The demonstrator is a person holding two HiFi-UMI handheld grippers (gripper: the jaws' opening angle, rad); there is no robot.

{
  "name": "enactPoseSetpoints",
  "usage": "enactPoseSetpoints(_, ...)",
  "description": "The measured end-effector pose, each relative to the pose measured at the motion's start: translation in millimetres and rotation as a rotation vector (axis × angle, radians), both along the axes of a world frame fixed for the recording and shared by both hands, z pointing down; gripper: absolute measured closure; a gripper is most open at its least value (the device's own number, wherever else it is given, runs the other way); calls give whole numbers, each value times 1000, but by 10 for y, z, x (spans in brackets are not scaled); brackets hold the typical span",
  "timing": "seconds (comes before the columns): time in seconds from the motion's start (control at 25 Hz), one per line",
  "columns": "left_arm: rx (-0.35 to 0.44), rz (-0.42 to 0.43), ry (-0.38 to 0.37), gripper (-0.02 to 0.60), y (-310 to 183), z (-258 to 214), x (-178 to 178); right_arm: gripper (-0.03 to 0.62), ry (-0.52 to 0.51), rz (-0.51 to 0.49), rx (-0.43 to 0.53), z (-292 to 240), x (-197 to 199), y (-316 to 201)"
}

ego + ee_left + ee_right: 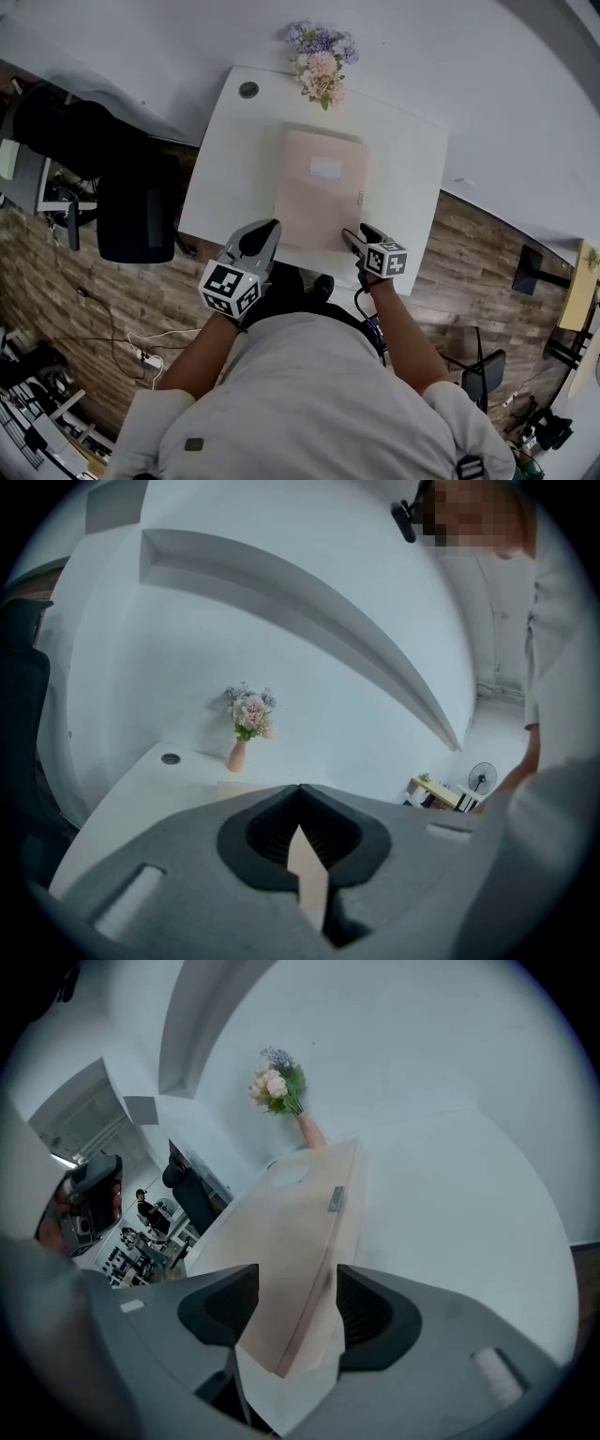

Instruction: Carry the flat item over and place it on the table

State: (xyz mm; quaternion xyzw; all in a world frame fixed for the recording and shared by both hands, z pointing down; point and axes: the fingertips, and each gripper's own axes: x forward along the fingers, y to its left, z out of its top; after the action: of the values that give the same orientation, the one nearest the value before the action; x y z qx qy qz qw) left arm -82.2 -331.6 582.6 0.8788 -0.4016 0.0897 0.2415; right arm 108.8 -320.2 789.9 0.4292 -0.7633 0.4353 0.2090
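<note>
Presently the pale pink flat card folder (321, 192) is spread over the white table (234, 150), its near left corner clamped by the left gripper (265, 234), its near right corner left loose between the half-parted jaws of the right gripper (356, 239), so it could be skewed or creased.

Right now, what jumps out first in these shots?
The pale pink folder over the middle of the white table, with both grippers at its near edge. The left gripper is shut on that edge, while the right gripper has its jaws apart around the near right corner. After that, the bunch of flowers at the table's far edge.
</note>
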Motion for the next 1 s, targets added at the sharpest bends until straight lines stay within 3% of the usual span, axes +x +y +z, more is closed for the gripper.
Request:
enactPoseSetpoints(0.28,49,2,5,581,189,-184,211,393,56,-67,185,-565,71,21)
enactPoseSetpoints(0.56,127,-8,16,581,489,-561,435,482,-23,-69,381,-1498,94,186)
enactPoseSetpoints(1.0,290,-35,21,581,787,-1230,747,586,-39,-129,733,-2889,226,453)
